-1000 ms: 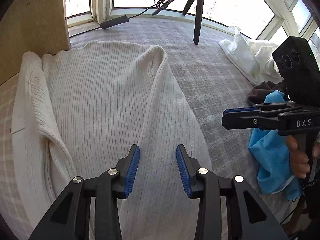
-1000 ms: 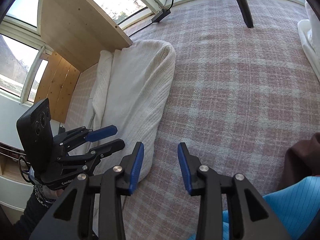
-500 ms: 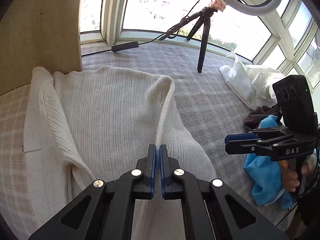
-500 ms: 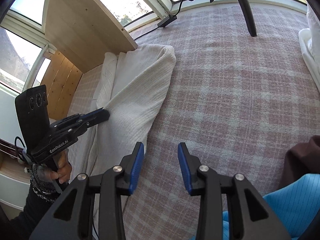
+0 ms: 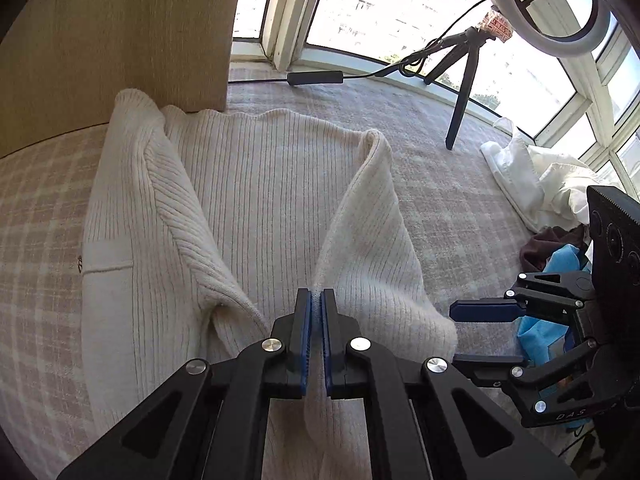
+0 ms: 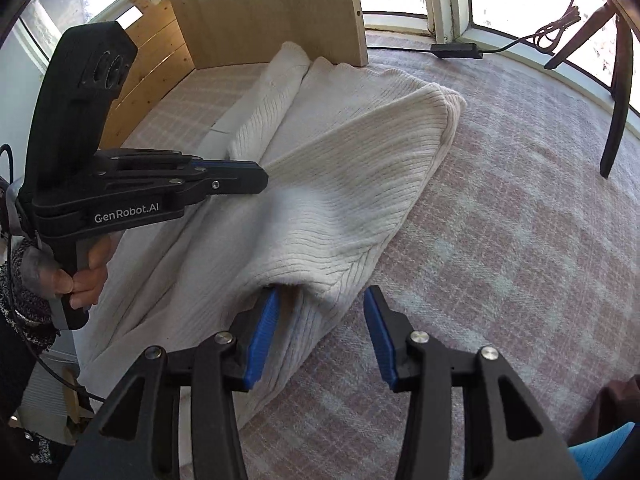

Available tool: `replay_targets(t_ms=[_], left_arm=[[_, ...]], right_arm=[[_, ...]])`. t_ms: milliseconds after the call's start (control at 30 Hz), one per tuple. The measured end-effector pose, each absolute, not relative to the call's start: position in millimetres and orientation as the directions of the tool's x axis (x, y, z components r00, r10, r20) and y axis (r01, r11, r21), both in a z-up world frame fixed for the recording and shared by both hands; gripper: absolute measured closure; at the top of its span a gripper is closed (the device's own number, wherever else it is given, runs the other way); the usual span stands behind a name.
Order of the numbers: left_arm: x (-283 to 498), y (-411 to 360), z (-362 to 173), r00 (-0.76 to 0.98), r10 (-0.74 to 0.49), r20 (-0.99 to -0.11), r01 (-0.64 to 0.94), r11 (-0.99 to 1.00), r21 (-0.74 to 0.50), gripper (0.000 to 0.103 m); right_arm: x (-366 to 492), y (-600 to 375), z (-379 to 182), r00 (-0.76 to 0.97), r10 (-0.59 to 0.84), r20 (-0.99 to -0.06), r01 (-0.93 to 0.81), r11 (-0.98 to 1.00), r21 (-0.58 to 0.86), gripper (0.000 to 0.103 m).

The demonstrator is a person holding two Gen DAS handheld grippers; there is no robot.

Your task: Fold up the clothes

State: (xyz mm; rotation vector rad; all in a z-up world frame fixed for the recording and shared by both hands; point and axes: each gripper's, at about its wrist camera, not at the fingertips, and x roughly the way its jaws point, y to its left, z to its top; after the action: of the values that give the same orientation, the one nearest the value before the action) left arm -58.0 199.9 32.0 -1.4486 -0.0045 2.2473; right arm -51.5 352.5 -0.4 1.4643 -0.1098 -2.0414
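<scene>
Where left claw (image 5: 316, 312) pinches sweater (image 5: 256, 200), tripod (image 5: 460, 92) behind.

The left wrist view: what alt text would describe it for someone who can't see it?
A left gripper pinches a raised fold of a cream ribbed sweater spread on a checked cover. The open right gripper reaches in beside it, below bright windows.

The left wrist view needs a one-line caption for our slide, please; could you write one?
Left gripper shut on the cream sweater's edge, lifting it off the plaid surface; right gripper open alongside.
</scene>
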Motion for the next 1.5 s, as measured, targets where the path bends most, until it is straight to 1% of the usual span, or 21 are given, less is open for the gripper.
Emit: replay_targets(t_ms=[33, 67, 133, 200, 233, 433, 600, 633, 733, 767, 867, 900, 1033, 1100, 1200, 1267, 1300, 1333, 1367, 1400, 1500], left_arm=[[-52.9, 196.1, 37.6, -0.344, 0.379, -0.859, -0.381, -0.893, -0.241, 0.097], [-47.8, 192.3, 43.2, -0.352, 0.377, -0.857, -0.385, -0.893, -0.235, 0.094], [-22.3, 177.0, 58.9, -0.363, 0.384, -0.849, -0.399, -0.887, -0.231, 0.088], [16.9, 158.9, 68.4, -0.348, 0.386, -0.854, -0.418, -0.880, -0.227, 0.075], [38.3, 149.2, 70.1, -0.336, 0.380, -0.862, -0.420, -0.880, -0.224, 0.073], [147.2, 115.8, 33.1, -0.238, 0.258, -0.936, -0.357, -0.920, -0.163, 0.073], [178.3, 118.9, 27.3, -0.295, 0.210, -0.932, -0.328, -0.938, -0.108, 0.075], [186.5, 123.1, 31.5, -0.303, 0.230, -0.925, -0.343, -0.932, -0.120, 0.075], [213.4, 140.2, 41.7, -0.309, 0.291, -0.905, -0.408, -0.901, -0.150, 0.069], [219.3, 147.1, 38.5, -0.308, 0.272, -0.912, -0.427, -0.896, -0.123, 0.065], [234.3, 167.2, 26.5, -0.310, 0.197, -0.930, -0.477, -0.879, -0.028, 0.066], [236.2, 168.4, 26.8, -0.313, 0.205, -0.927, -0.469, -0.883, -0.037, 0.066], [243.8, 171.0, 40.4, -0.282, 0.384, -0.879, -0.433, -0.869, -0.241, 0.063], [255.2, 191.0, 35.8, -0.252, 0.404, -0.880, -0.472, -0.845, -0.252, 0.058], [272.5, 212.6, 21.9, -0.230, 0.368, -0.901, -0.527, -0.825, -0.203, 0.058], [281.2, 219.7, 17.8, -0.254, 0.347, -0.903, -0.558, -0.815, -0.156, 0.061], [282.0, 219.2, 18.6, -0.267, 0.342, -0.901, -0.570, -0.810, -0.139, 0.070], [282.2, 217.9, 19.5, -0.277, 0.338, -0.899, -0.580, -0.805, -0.124, 0.085], [279.2, 212.2, 22.5, -0.259, 0.364, -0.895, -0.574, -0.803, -0.160, 0.100], [275.4, 205.4, 26.0, -0.234, 0.397, -0.887, -0.562, -0.800, -0.210, 0.100], [277.4, 190.9, 49.9, -0.214, 0.470, -0.856, -0.563, -0.776, -0.286, 0.100]], right_arm=[[-52.4, 351.4, -1.9, -0.199, -0.514, -0.834, 0.432, -0.810, 0.396, 0.080], [-53.3, 350.3, -3.5, -0.201, -0.506, -0.839, 0.435, -0.814, 0.386, 0.091], [-55.1, 348.0, -6.6, -0.207, -0.489, -0.847, 0.439, -0.820, 0.367, 0.091], [-56.9, 347.2, -9.3, -0.210, -0.478, -0.853, 0.439, -0.825, 0.355, 0.091], [-57.7, 350.4, -9.5, -0.206, -0.488, -0.848, 0.432, -0.823, 0.368, 0.091], [-66.2, 367.0, -16.8, -0.180, -0.542, -0.821, 0.372, -0.810, 0.453, 0.091], [-67.5, 379.2, -21.3, -0.167, -0.580, -0.797, 0.297, -0.801, 0.521, 0.092], [-67.1, 380.3, -21.5, -0.166, -0.582, -0.796, 0.288, -0.801, 0.526, 0.092], [-66.0, 383.3, -21.9, -0.165, -0.588, -0.792, 0.261, -0.800, 0.540, 0.092], [-65.6, 384.4, -22.1, -0.164, -0.590, -0.790, 0.252, -0.800, 0.545, 0.092], [-64.5, 387.5, -22.5, -0.163, -0.596, -0.786, 0.225, -0.798, 0.559, 0.092], [-64.1, 388.5, -22.7, -0.162, -0.598, -0.785, 0.216, -0.797, 0.563, 0.092], [-63.3, 387.3, -18.4, -0.169, -0.597, -0.784, 0.209, -0.800, 0.563, 0.092], [-63.3, 384.7, -14.5, -0.176, -0.592, -0.786, 0.216, -0.802, 0.556, 0.092], [-63.2, 380.9, -8.7, -0.186, -0.586, -0.789, 0.227, -0.807, 0.545, 0.092], [-63.1, 378.4, -4.8, -0.193, -0.581, -0.791, 0.234, -0.810, 0.538, 0.092], [-63.0, 377.1, -2.8, -0.196, -0.579, -0.791, 0.238, -0.811, 0.535, 0.092], [-63.0, 375.8, -0.9, -0.200, -0.577, -0.792, 0.241, -0.812, 0.531, 0.092], [-63.0, 374.5, 1.1, -0.203, -0.575, -0.793, 0.245, -0.814, 0.527, 0.092], [-62.9, 373.2, 3.0, -0.206, -0.572, -0.794, 0.248, -0.815, 0.523, 0.092], [-61.9, 370.2, 10.4, -0.225, -0.566, -0.793, 0.260, -0.819, 0.511, 0.092]])
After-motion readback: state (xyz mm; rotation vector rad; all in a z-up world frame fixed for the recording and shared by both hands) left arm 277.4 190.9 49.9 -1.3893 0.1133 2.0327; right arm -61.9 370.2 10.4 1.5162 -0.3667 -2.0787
